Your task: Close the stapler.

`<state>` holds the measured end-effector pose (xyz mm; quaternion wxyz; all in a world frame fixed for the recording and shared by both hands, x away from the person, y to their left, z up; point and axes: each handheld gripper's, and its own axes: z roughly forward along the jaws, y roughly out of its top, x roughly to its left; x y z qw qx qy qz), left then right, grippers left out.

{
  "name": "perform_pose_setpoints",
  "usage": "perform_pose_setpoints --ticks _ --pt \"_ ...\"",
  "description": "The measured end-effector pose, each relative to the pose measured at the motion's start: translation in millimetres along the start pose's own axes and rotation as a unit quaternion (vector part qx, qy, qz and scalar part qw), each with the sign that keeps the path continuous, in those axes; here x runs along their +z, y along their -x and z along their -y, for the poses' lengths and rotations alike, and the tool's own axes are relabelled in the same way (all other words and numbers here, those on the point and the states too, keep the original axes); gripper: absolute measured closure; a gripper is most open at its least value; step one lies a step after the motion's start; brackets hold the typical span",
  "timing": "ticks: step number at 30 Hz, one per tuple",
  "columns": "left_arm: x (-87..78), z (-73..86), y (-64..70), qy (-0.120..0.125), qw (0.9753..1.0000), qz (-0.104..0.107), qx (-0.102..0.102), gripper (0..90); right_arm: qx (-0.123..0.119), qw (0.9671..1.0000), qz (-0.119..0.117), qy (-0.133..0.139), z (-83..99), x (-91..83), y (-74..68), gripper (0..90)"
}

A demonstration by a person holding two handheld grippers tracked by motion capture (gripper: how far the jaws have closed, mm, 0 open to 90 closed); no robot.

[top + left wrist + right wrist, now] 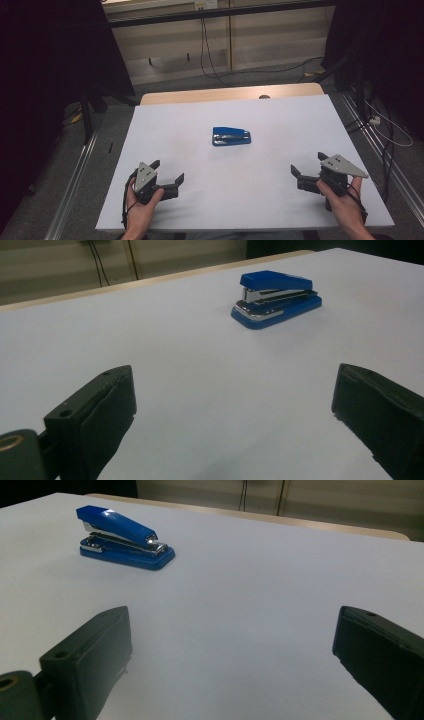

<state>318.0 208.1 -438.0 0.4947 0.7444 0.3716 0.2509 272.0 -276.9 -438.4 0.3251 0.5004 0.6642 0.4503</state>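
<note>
Stapler: blue stapler (231, 136) lies flat near the middle of the white table (280, 200), well apart from both grippers; untouched
Left gripper: left gripper (167, 171) sits at the near left of the table, jaws spread wide, holding nothing
Right gripper: right gripper (310, 164) sits at the near right, jaws likewise wide apart and empty
High view: both hands on the grippers; floor cables (210, 55) beyond the table
Left gripper view: stapler (276, 300) ahead to the right; chrome side showing
Right gripper view: stapler (125, 537) ahead to the left; chrome front end facing the camera
</note>
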Motion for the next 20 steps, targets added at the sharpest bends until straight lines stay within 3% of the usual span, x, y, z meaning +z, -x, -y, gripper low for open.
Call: perform_pose_setpoints --ticks 5,9,20 --pt "-2.4 -1.1 1.4 0.011 0.9999 0.001 0.005 4.0 0.004 1.0000 0.007 0.001 4.8 0.2 4.6 2.0" --pt "-4.0 -2.0 -2.0 0.021 0.9997 -0.007 -0.009 4.0 0.010 0.9999 0.007 0.008 4.8 0.7 3.4 2.0" --pt "2.4 -3.1 -4.3 0.014 0.9999 -0.004 -0.008 3.9 0.009 0.9999 -0.007 0.011 2.5 4.2 1.1 1.9"
